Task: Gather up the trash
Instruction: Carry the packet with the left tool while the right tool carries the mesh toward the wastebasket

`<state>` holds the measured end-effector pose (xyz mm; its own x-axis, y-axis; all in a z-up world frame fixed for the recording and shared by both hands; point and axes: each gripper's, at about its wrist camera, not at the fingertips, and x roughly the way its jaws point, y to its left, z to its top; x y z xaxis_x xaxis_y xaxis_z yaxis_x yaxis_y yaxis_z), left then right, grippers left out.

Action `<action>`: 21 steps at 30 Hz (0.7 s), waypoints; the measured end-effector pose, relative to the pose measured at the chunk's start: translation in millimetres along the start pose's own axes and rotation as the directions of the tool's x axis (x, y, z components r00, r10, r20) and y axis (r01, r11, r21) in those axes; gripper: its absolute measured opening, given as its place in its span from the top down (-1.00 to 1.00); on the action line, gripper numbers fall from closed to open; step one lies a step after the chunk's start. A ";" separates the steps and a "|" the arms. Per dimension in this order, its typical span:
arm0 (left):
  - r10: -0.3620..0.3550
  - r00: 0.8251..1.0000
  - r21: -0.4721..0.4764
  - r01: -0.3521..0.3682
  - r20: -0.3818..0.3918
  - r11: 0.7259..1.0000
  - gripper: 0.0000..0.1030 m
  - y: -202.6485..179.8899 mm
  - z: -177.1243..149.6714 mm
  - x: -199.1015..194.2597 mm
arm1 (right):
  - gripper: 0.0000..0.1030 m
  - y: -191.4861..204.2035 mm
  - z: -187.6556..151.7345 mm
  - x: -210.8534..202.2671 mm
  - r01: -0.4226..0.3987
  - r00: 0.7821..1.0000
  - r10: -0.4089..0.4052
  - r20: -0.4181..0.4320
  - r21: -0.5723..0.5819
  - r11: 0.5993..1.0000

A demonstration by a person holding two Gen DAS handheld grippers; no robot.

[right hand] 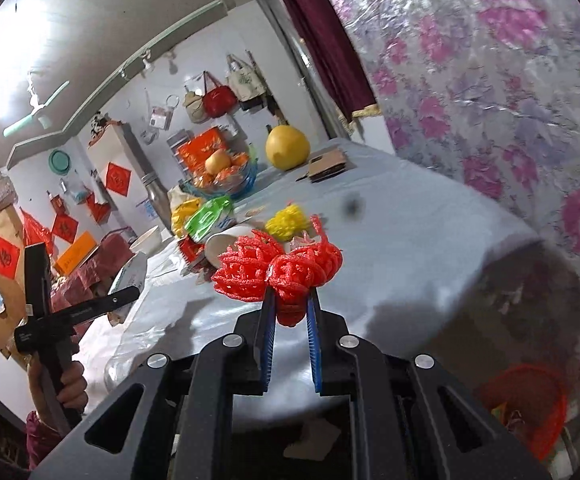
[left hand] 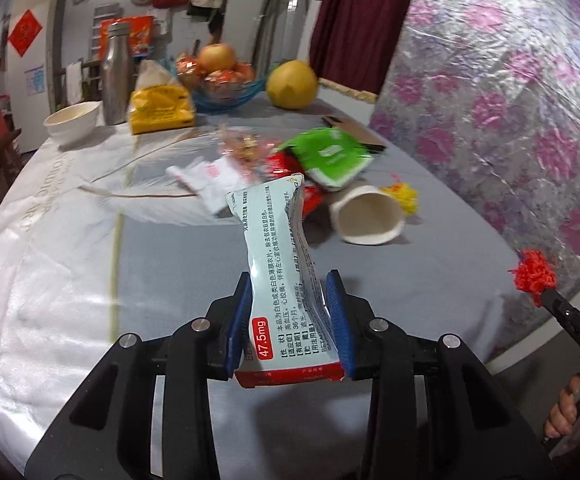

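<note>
My left gripper is shut on a crushed pale-blue medicine box with a red end, held above the table. My right gripper is shut on a red foam fruit net, held above the table's near edge; the net also shows in the left wrist view. On the table lie a green wrapper, a red wrapper, a white plastic bag, a tipped white paper cup and a yellow foam net.
A red trash basket stands on the floor at lower right. At the table's far end are a steel bottle, white bowl, yellow bag, fruit bowl, pomelo and cardboard. A floral-covered mattress is on the right.
</note>
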<state>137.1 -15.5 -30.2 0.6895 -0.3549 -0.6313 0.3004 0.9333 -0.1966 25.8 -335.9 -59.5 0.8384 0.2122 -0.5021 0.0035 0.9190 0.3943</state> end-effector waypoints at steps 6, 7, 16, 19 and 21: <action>-0.044 0.999 0.082 0.043 0.002 0.996 0.26 -47.4 1.0 0.6 | 0.70 -31.8 -3.0 -27.4 0.054 0.998 -0.055 0.033 0.025 0.998; -0.056 0.998 0.092 0.057 -0.004 0.994 0.26 -55.4 1.3 2.5 | 0.70 -35.6 -3.5 -31.9 0.064 0.997 -0.065 0.038 0.025 0.998; -0.141 0.987 0.214 0.154 -0.073 0.965 0.26 -134.0 -5.1 26.5 | 0.70 -81.4 -9.9 -70.4 0.160 0.984 -0.162 0.070 0.043 0.986; -0.177 0.978 0.262 0.200 -0.109 0.944 0.26 -166.4 -10.8 35.8 | 0.70 -98.4 -15.8 -80.2 0.199 0.977 -0.202 0.064 0.050 0.979; -0.193 0.973 0.286 0.222 -0.125 0.932 0.26 -183.5 -15.8 39.8 | 0.70 -109.6 -20.5 -85.2 0.223 0.972 -0.227 0.057 0.059 0.973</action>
<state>99.0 -200.0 -31.0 0.5303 -0.5190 -0.6704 0.6213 0.7759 -0.1091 -57.2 -447.9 -75.7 0.8452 -0.0207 -0.5340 0.2227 0.9220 0.3166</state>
